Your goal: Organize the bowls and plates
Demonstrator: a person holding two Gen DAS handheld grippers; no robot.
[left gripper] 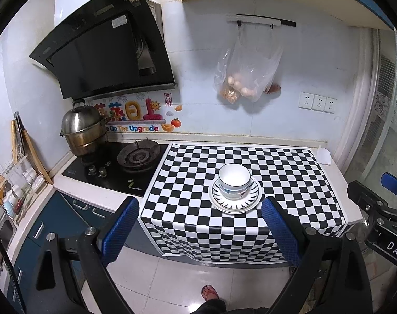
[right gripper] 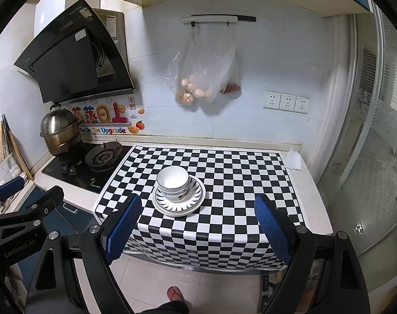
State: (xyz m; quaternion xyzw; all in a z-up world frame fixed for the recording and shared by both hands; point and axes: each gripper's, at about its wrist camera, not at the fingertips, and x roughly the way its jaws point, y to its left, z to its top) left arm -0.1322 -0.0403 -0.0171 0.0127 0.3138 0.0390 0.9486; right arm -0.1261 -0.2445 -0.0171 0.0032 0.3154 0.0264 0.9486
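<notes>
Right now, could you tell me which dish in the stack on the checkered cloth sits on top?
The white bowl, nested in a patterned bowl above the plates.

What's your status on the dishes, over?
Left claw open, right claw open, both short of the counter. Bowls nested on stacked plates, checkered cloth. Nothing in the way.

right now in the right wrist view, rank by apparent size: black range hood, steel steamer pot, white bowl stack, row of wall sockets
1. black range hood
2. steel steamer pot
3. white bowl stack and row of white wall sockets: look alike, and the bowls sit nearer the camera, so unranked.
</notes>
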